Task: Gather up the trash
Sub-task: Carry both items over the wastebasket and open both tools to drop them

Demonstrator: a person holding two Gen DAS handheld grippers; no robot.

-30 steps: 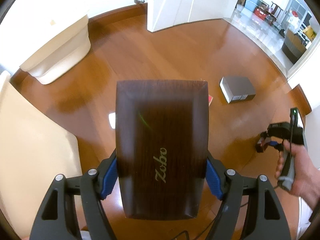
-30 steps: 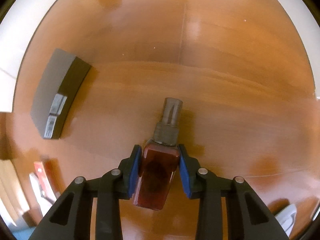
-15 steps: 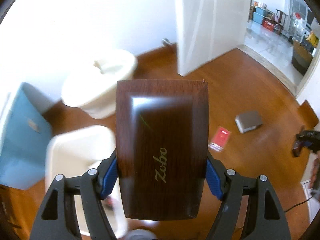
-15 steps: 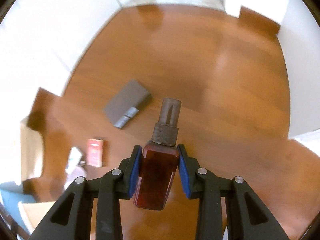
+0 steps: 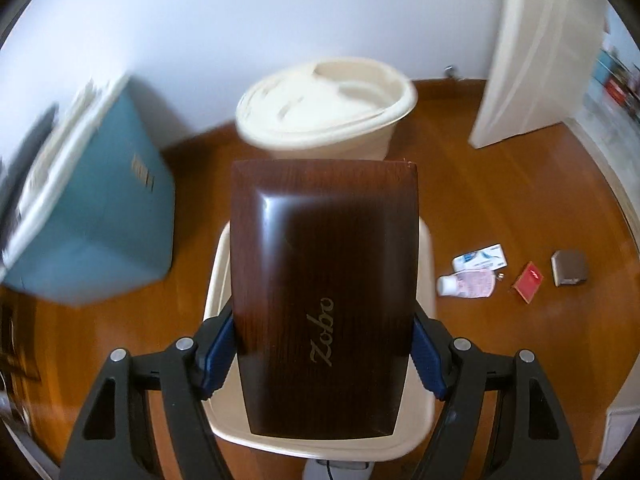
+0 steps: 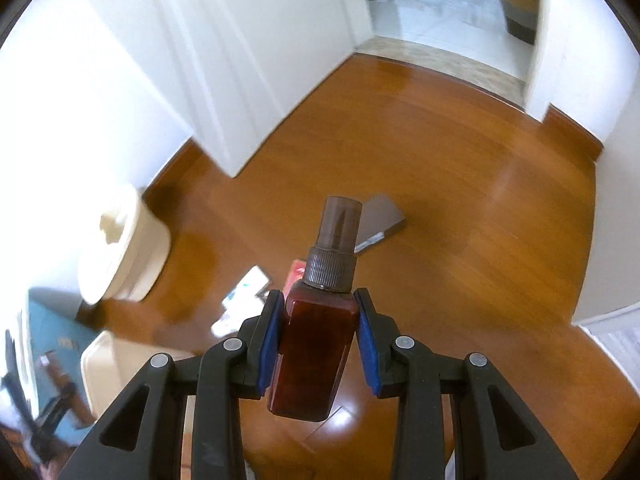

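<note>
Between the blue pads of the left hand-held gripper (image 5: pixel 324 356) sits a dark wooden box (image 5: pixel 324 292) marked "Zobo", pinched at its two long sides and filling the middle of the left wrist view. Under it is a cream bin (image 5: pixel 424 420), rectangular and open-topped; the box hides nearly all of its inside, so its contents cannot be told. Beyond the box stands a round cream tub (image 5: pixel 326 114) with its lid on, against the white wall. To the left is a blurred blue box (image 5: pixel 100 216). On the wooden floor (image 5: pixel 500 200) to the right of the bin lie a white carton (image 5: pixel 480 258) and, just beside it, a pink bottle (image 5: pixel 468 284) on its side; farther right lie a red packet (image 5: pixel 528 282) and then a grey box (image 5: pixel 570 268), each apart from the next.

The right hand-held gripper (image 6: pixel 318 340) is pinching a brown spray bottle (image 6: pixel 316 344) by its body, cap pointing away from the camera, above the floor. Below and beyond it on the floor, the grey box (image 6: pixel 382 216) shows past the cap, with the red packet (image 6: pixel 294 274) and white carton (image 6: pixel 248 286) partly hidden by the gripper. The lidded tub (image 6: pixel 124 248) stands at the left by the wall, and a corner of the cream bin (image 6: pixel 104 372) shows at lower left; what lies in it cannot be made out. A white door (image 6: pixel 240 60) stands open.
</note>
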